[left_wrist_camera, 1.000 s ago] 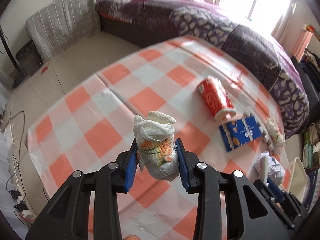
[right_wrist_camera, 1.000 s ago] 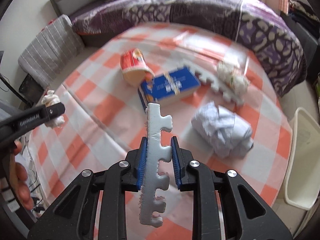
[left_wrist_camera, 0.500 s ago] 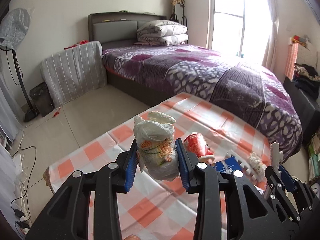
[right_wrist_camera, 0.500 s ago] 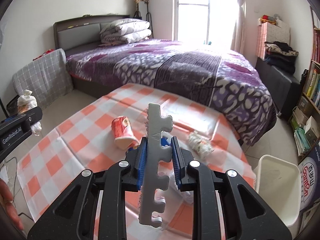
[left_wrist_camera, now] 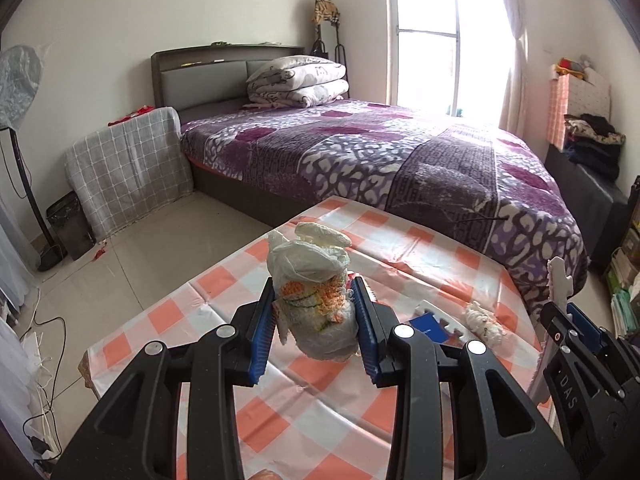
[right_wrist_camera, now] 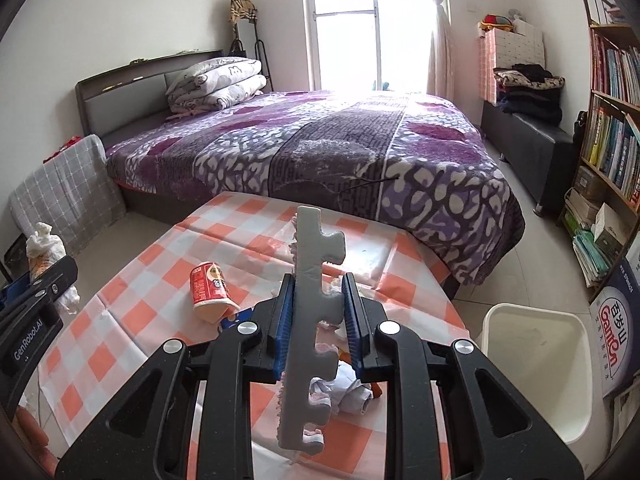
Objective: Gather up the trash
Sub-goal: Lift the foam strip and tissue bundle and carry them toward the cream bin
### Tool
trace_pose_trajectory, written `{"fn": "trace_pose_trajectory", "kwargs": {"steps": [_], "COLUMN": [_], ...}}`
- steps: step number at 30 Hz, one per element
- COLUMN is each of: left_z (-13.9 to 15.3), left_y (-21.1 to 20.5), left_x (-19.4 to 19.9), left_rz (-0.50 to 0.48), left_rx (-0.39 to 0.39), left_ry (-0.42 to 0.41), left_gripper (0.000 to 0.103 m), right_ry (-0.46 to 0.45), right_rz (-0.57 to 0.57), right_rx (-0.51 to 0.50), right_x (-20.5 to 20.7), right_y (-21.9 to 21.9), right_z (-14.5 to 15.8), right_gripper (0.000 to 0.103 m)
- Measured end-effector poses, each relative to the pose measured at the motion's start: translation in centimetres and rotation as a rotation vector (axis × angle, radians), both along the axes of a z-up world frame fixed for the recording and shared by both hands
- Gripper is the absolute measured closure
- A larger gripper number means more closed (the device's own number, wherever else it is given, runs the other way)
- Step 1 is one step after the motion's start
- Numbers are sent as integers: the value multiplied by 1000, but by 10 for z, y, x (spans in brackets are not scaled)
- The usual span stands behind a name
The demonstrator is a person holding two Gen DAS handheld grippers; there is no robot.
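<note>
Left gripper [left_wrist_camera: 315,322] pinching crumpled bag [left_wrist_camera: 314,298] between pads; right gripper [right_wrist_camera: 316,320] clamping upright foam strip [right_wrist_camera: 310,320], both above table [right_wrist_camera: 132,304].

Bright daylight from blown-out window [left_wrist_camera: 452,40], soft shadows, sharp focus, fisheye curving, dark corners

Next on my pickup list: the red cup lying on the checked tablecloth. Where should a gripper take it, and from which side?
Probably grip the red cup across its round body, coming from above with the fingers straddling it. It lies tipped on its side on the tablecloth, so the body is easier to reach than the rim.
</note>
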State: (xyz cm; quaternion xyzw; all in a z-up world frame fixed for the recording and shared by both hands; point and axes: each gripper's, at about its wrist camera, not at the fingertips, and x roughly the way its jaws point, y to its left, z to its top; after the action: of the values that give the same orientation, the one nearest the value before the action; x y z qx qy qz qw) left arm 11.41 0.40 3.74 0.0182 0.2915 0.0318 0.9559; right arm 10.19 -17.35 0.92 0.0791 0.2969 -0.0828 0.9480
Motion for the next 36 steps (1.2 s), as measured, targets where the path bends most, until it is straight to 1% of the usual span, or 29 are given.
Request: {"fn": "trace_pose_trajectory", "kwargs": {"steps": [19,28,32,36], "left_z": [1,-4,-8,-13], "left_y": [-81,-111,-126,-142], "left_x": [-6,-13,-16,-18], "left_rz": [-138,-207,-249,-297], "left_rx": [2,21,26,13], "left_ry": [-4,5,16,42], "left_gripper": [66,66,66,66], "right_ry": [21,42,66,83], "right_rz": [-150,-252,-305,-356], "right_rx": [27,80,113,134], "right_x": [-24,-35,-39,-47], "right_y": [-74,-116,-135,-151], "right_z": [4,2,-1,-4], "right_gripper": [80,80,80,80]}}
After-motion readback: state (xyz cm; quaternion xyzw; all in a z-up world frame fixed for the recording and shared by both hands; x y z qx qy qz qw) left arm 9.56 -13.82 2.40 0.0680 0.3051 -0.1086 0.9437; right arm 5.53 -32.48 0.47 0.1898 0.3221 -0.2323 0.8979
